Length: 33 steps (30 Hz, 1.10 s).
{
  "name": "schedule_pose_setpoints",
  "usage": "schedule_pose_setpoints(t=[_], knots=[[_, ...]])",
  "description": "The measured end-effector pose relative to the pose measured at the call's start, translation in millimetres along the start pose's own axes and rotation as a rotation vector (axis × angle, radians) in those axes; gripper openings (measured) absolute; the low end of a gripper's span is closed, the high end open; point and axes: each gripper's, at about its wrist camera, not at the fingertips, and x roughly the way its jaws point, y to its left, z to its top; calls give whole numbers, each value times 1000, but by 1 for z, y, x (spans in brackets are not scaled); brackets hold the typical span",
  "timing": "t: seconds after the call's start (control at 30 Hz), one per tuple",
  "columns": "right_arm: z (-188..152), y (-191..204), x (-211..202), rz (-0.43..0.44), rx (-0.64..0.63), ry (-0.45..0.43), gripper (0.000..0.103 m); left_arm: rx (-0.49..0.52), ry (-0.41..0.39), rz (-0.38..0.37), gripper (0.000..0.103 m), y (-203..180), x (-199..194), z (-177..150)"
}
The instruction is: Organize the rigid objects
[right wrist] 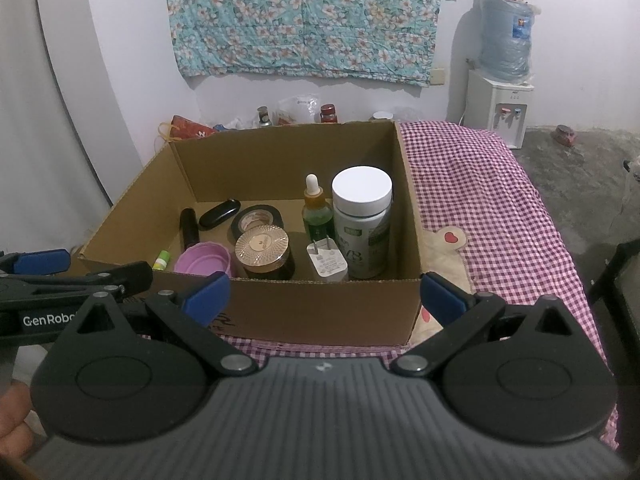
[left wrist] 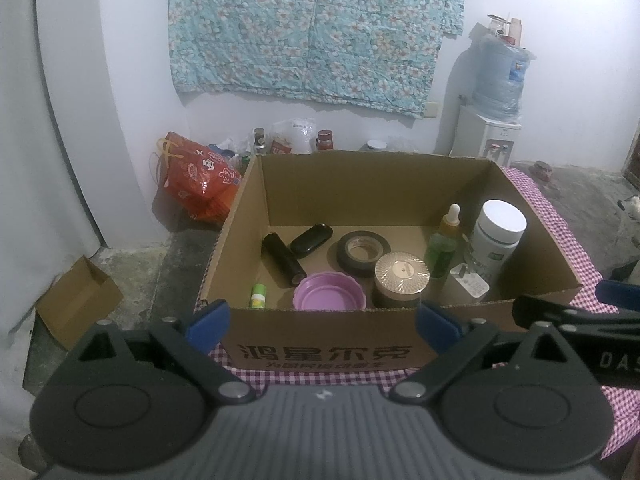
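Both my tools, left (left wrist: 322, 322) and right (right wrist: 324, 294), hang spread and empty; the box (right wrist: 320, 308) lies straight ahead, nearer the left.

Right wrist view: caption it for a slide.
Open right gripper faces a cardboard box of small items on a checkered cloth.
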Motion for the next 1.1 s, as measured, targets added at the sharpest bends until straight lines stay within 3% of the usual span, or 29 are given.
schedule_pose_setpoints(t=[1.1], knots=[[2, -2, 2, 6, -4, 6, 102, 4, 5, -15, 98, 2, -1, 1]])
